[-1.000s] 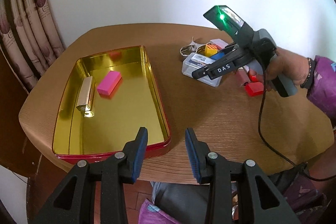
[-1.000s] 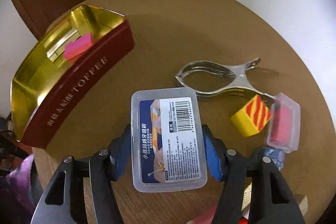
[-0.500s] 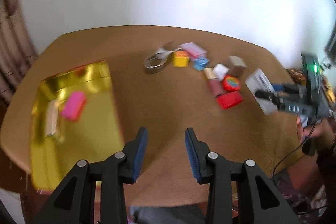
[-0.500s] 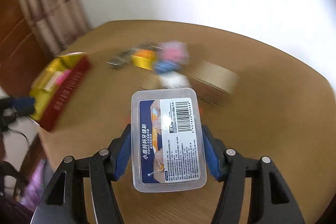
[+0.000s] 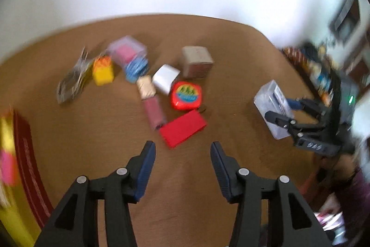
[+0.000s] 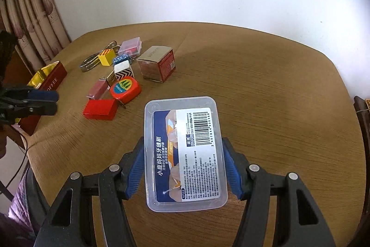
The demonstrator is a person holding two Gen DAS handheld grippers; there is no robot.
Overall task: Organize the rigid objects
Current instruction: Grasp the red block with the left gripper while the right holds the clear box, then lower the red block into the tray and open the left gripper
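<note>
Clear plastic, with a blue and white printed label and a barcode: a flat rectangular box is clamped by its long sides in the right gripper and held above the brown wooden table, on the bare side of it. The left wrist view, which is blurred, shows that same box lifted at the far right.

The left gripper is spread wide and holds nothing. It hovers over the table just short of a flat red block, which lies nearest to it among a loose cluster of small things. Beside the block are a red round-cornered tape measure, a pinkish tube-shaped case, a white block, a brown carton, a yellow block, a lidded clear case with pink inside and a metal clip.

At the table's left edge sits a red tin with a gold lining, marked TOFFEE, with a pink thing already inside.

The step in hand appears to be carrying the clear box, probably toward the tin. That would mean crossing over the cluster without knocking it, then lowering the box flat inside before letting go. The left gripper looks ready to take the red block, closing across its narrower sides.
</note>
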